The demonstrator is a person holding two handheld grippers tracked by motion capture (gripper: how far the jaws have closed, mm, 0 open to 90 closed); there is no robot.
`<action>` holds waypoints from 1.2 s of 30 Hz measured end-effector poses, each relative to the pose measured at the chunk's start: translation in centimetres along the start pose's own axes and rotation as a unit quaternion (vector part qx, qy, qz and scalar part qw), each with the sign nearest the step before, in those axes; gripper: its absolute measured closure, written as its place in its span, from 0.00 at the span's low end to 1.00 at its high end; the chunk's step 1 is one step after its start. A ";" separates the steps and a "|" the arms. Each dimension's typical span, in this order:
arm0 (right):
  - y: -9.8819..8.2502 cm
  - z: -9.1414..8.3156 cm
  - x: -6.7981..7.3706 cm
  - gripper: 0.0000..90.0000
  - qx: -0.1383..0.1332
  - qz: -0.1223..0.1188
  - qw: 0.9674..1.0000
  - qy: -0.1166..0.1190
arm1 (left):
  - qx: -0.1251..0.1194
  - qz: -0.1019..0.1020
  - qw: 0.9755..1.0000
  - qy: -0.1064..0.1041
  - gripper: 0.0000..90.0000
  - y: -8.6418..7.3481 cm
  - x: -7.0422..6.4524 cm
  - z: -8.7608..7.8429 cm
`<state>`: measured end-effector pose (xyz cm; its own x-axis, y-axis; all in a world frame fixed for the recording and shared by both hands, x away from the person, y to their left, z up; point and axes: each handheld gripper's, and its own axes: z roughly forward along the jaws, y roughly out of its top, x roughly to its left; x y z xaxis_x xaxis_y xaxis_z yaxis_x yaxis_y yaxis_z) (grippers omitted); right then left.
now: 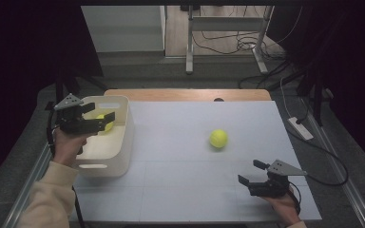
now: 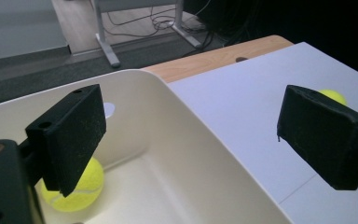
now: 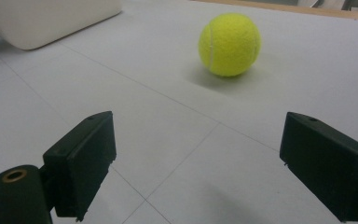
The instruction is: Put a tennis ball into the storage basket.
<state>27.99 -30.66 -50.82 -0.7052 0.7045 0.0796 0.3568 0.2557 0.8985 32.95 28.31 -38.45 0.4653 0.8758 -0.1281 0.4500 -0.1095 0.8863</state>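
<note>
A yellow tennis ball (image 1: pixel 218 138) lies on the white table top (image 1: pixel 180 190), right of centre. A second tennis ball (image 1: pixel 103 124) rests inside the white bin (image 1: pixel 123 137) at the table's left. My left gripper (image 1: pixel 100 115) hovers over the bin, open and holding nothing. In the left gripper view the ball in the bin (image 2: pixel 77 186) lies below the left jaw of that gripper (image 2: pixel 191 121), and the ball on the table (image 2: pixel 332 95) peeks over the right jaw. My right gripper (image 1: pixel 250 172) rests near the front right, open, pointing at the ball on the table (image 3: pixel 230 44).
A wooden strip (image 1: pixel 190 94) runs along the table's far edge. A desk frame (image 1: pixel 190 42) and loose cables (image 1: pixel 237 42) stand on the floor behind. A white power strip (image 1: pixel 300 127) lies off the right edge. The bin's corner (image 3: pixel 51 18) shows in the right gripper view.
</note>
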 end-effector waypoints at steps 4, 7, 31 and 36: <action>0.0 0.0 0.0 0.12 0.001 0.000 1.000 -0.001 | -0.004 0.007 1.000 -0.011 0.10 0.0 -0.8 -0.1; 0.0 0.0 0.1 0.12 0.001 0.000 1.000 -0.001 | -0.007 0.015 1.000 -0.018 0.10 0.1 -1.5 -0.1; 0.1 0.1 0.2 0.12 -0.003 -0.008 1.000 0.004 | -0.014 0.054 0.997 -0.053 0.11 0.7 -5.1 0.5; 0.0 0.1 0.3 0.12 -0.002 -0.008 1.000 0.003 | -0.014 0.056 0.996 -0.061 0.11 0.7 -5.6 0.7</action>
<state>27.88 -30.37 -50.83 -0.7141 0.6968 0.0672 0.3431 0.2648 0.9012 31.25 23.03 -37.40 0.6015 0.7950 -0.0785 0.3687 -0.1891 0.9101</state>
